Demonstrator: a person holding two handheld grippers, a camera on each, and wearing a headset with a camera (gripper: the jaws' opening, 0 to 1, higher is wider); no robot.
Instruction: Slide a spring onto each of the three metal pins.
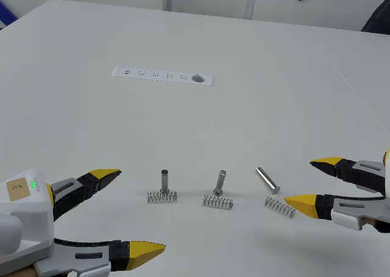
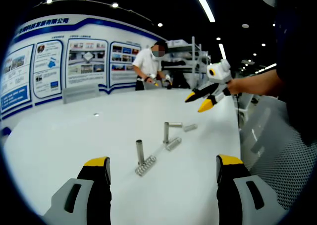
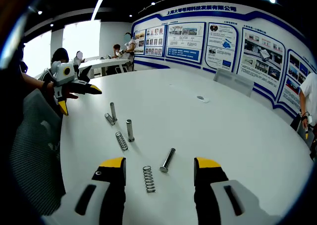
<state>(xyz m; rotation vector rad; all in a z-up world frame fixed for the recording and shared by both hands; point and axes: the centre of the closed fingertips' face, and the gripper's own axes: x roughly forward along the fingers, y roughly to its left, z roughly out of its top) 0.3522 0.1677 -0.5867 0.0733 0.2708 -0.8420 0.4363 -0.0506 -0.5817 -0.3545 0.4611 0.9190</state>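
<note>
L gripper (image 1: 141,210) fingers spread, R gripper (image 1: 299,181) fingers spread, both holding nothing. Btwn them on worktop (image 1: 195,118): 3 pins (image 1: 220,182), 2 upright, 1 lying nearest R fingers; a spring (image 1: 218,202) beside each.

2 pins (image 1: 164,180) upright, 1 flat, 3 springs (image 1: 162,196) loose

an exhibition-style lab hall: blue-trimmed wall display boards (image 3: 200,39), ceiling strip lights (image 2: 202,3), white tables (image 1: 183,136).
</note>
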